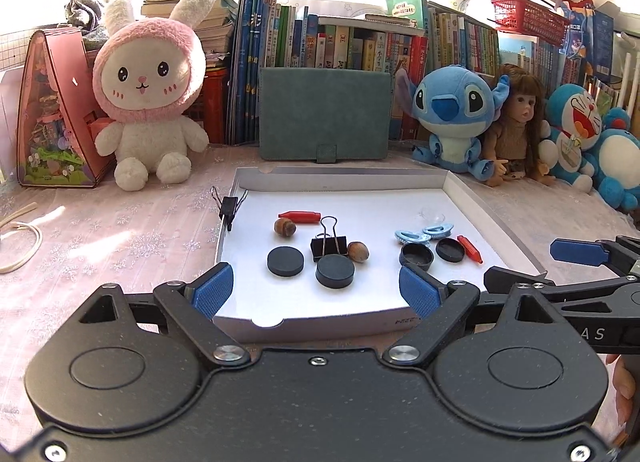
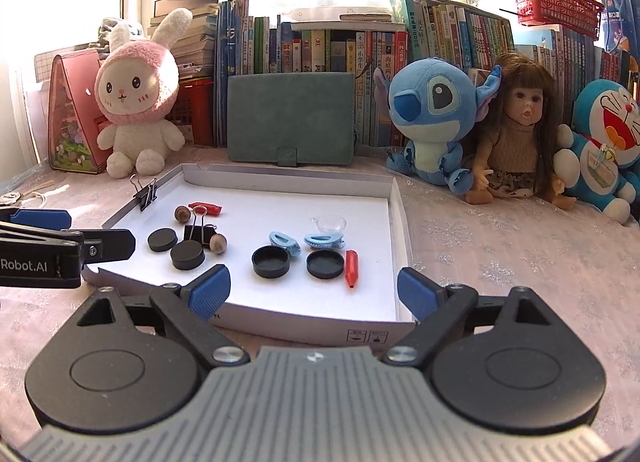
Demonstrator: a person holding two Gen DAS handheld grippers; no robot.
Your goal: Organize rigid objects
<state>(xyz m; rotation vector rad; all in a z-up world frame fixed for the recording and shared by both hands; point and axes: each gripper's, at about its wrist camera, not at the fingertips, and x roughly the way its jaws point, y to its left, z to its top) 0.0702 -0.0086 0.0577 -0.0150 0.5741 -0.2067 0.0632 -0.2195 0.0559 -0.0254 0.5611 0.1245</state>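
A shallow white box lid lies on the table and holds small items. On its left are two black discs, two nuts, a black binder clip and a red peg. On its right are two blue hair clips, two black caps, a red peg and a clear dish. Another binder clip grips the lid's left wall. My left gripper and right gripper are open and empty at the lid's near edge.
Plush toys stand behind: a pink rabbit, a blue Stitch, a doll and a Doraemon. A green case leans against rows of books. A pink house model stands far left. A rubber band lies left.
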